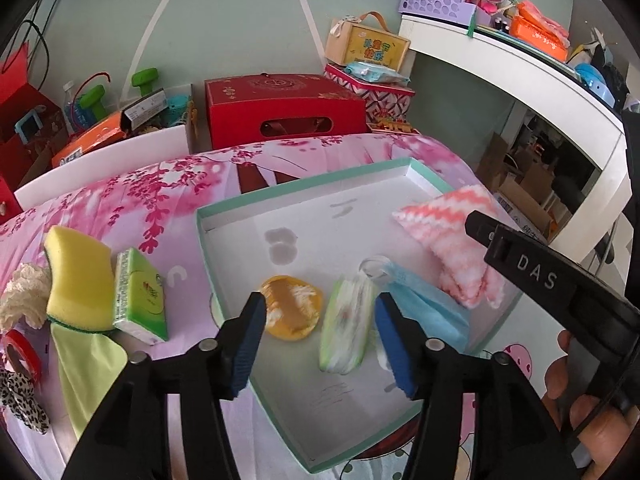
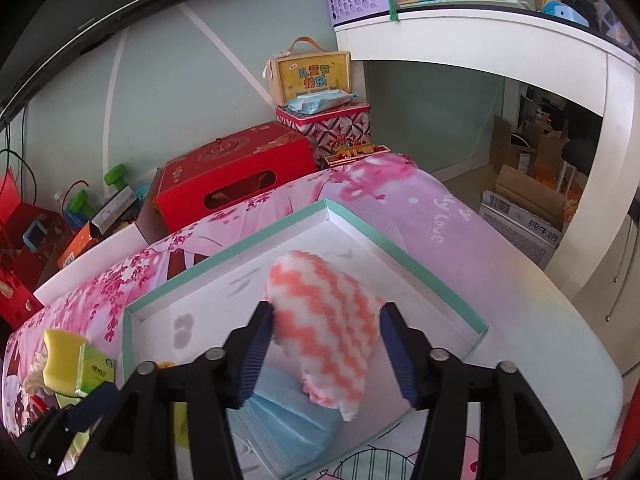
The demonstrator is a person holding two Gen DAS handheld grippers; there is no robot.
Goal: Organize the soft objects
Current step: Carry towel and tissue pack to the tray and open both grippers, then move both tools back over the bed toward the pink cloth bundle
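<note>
While fingers (image 2: 394,356) gape, towel (image 2: 324,328) between

Left gripper (image 1: 320,328), right gripper (image 2: 326,346): black plastic frames, ribbed blue finger pads (image 1: 248,344), silver pivot screws (image 1: 207,345). White "DAS" lettering (image 1: 536,270) on one body. Bare-skinned hand (image 1: 580,392), thin black cable.

The right gripper (image 1: 536,268), seen from the left wrist, carries the white letters "DAS" on its black body. A yellow-fronted gift case (image 2: 310,76) reads "儿童节快乐" in coloured characters. The pink bedsheet (image 2: 448,216) shows white script ending in "love". A cardboard carton (image 2: 524,228) on the floor is printed "纯牛奶" beside a barcode. Print on the green tissue pack (image 1: 140,300) is too small to read.
</note>
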